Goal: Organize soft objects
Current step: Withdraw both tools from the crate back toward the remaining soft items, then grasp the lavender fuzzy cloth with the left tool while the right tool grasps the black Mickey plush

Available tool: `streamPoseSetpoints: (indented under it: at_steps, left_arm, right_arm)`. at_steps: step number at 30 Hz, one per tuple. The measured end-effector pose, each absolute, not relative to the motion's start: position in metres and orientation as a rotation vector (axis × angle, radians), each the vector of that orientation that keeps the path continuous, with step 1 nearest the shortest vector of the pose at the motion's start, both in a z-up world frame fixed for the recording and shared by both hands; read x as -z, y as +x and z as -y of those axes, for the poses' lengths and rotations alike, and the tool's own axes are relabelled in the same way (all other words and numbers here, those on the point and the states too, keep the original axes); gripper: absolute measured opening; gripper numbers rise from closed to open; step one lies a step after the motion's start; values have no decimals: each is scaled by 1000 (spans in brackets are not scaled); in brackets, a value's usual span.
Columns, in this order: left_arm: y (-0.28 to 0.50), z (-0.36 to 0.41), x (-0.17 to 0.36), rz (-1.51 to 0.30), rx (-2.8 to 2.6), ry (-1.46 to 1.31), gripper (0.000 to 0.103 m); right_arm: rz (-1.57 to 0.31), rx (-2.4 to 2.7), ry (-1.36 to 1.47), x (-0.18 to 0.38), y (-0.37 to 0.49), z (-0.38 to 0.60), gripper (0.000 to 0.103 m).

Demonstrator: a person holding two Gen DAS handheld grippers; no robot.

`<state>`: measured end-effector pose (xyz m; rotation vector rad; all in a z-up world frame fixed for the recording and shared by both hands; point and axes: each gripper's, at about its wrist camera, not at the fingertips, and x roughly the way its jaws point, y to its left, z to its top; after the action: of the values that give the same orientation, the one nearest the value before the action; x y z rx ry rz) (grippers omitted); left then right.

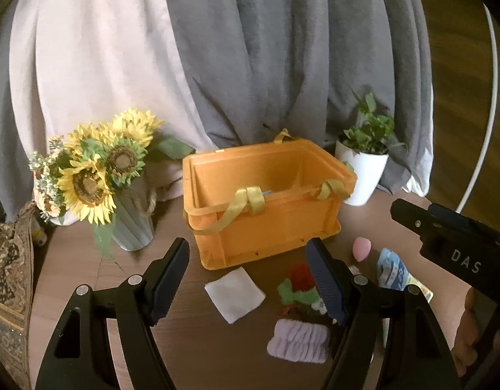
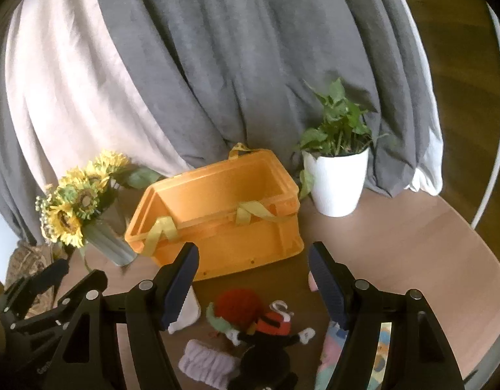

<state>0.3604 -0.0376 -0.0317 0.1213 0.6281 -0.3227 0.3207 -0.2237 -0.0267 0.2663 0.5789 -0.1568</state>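
Note:
An orange crate [image 1: 266, 224] [image 2: 237, 240] with yellow straps stands on the round table. In front of it lie a white folded cloth [image 1: 234, 294] [image 2: 189, 312], a red-and-green knitted doll [image 1: 298, 287] [image 2: 250, 312], a lilac ruffled band [image 1: 298, 341] [image 2: 207, 365], a pink egg-shaped sponge [image 1: 361, 248] and a blue-and-white packet [image 1: 393, 273]. My left gripper [image 1: 248, 281] hovers open above the cloth, nothing between its fingers. My right gripper [image 2: 253, 287] hangs open above the doll, also empty. The right gripper's body [image 1: 451, 237] shows at the right of the left wrist view.
A vase of sunflowers [image 1: 100, 175] [image 2: 81, 214] stands left of the crate. A white pot with a green plant [image 1: 363, 169] [image 2: 339, 178] stands at its right. Grey and pale curtains [image 1: 217, 48] hang behind. A patterned cushion [image 1: 9, 276] sits at the far left.

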Motion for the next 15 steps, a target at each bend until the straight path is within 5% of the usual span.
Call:
streamPoseSetpoints:
  at_steps: [15]
  left_arm:
    - [357, 36, 79, -753, 442, 176, 74]
  right_arm:
    - [-700, 198, 258, 69, 307, 208, 71]
